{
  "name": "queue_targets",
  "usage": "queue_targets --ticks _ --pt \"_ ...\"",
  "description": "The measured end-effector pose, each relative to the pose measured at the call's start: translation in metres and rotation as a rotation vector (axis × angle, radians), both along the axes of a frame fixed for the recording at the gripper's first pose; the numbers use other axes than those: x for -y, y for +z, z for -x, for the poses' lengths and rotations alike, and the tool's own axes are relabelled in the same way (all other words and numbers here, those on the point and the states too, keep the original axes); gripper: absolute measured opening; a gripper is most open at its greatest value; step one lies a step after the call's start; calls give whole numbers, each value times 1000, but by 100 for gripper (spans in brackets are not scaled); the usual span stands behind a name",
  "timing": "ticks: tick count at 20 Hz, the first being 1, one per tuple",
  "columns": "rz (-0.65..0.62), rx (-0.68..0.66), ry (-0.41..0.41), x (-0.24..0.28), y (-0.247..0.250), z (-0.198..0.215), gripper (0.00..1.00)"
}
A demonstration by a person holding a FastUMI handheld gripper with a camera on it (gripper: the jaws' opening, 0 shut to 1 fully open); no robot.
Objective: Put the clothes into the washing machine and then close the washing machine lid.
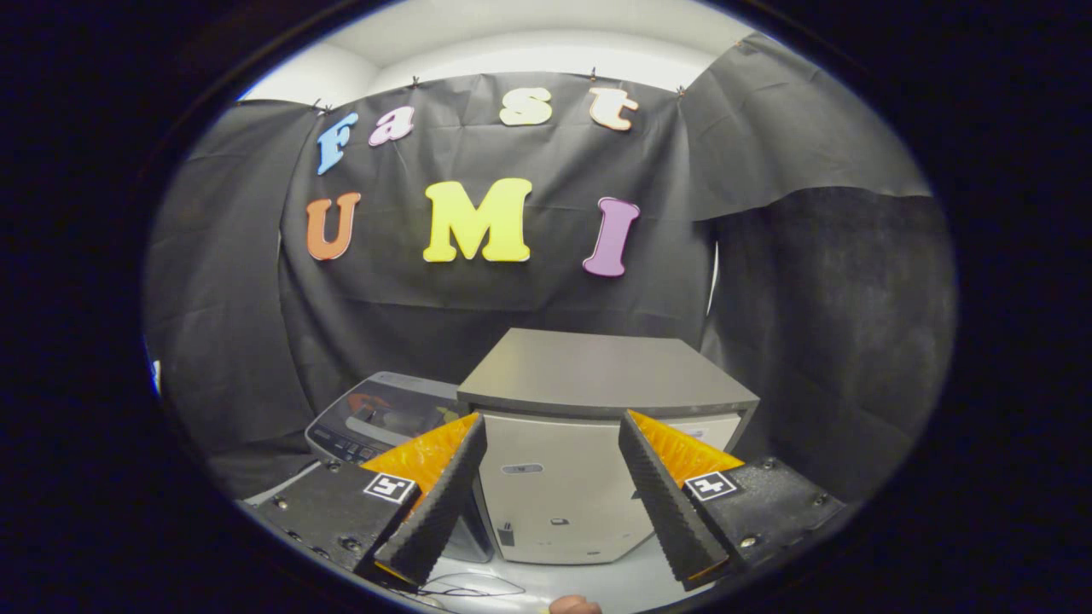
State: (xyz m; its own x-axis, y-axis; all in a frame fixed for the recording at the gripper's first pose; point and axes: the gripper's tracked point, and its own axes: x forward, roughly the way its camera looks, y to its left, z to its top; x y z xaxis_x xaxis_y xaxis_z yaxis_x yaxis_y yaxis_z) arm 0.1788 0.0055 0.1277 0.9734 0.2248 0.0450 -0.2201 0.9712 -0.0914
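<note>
My claw (553,490) hangs wide open, holding nothing. Washer (384,418) sits behind my left finger, beside a grey cabinet (597,375); lid looks down. No clothes in sight, so either pre-load or finished, can't tell.

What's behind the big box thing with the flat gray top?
Behind the box hangs the black cloth wall. Beside it sits the washing machine. Anything directly behind the box is hidden. The open fingers hold nothing.

A cabinet (589,443) stands on the table (614,584) at twelve o'clock beyond the parted, empty tongs (553,495); the washing machine (384,418) sits at ten o'clock, beside it.
</note>
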Motion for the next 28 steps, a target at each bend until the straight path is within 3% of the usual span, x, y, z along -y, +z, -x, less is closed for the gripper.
queue_targets --ticks 28 --pt "1 -33 -3 1 5 2 100"
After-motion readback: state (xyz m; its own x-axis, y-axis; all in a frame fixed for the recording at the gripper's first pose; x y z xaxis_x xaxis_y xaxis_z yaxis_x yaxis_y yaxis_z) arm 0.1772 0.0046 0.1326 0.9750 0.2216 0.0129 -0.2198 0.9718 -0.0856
